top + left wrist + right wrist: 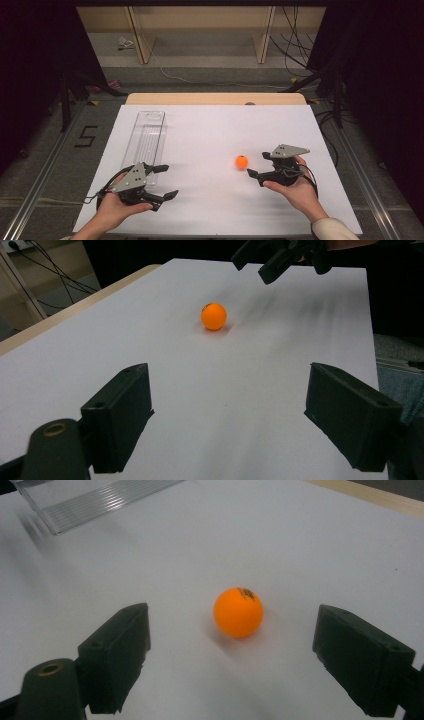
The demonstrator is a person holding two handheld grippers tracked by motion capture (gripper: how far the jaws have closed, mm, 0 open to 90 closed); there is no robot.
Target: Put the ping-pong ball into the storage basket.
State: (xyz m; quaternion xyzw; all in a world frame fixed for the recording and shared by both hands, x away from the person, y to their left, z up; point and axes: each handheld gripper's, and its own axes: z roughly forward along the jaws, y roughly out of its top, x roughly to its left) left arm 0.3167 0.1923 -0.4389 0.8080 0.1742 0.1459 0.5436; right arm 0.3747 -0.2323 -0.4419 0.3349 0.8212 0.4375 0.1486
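Orange ball [241, 161] waiting between spread jaws on the white worktop [210, 135].

The ball rests loose right of centre, just ahead of the right gripper [260, 164], whose jaws gape wide and aim at it, seemingly lined up for a pinch. The left gripper [165, 181] hovers apart, jaws also released, beside the clear tray [145, 137], likely the ball's destination.

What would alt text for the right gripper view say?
An orange ball rests on the white table between the open jaws of the right hand-held gripper, untouched. A clear ribbed tray lies far off at upper left.
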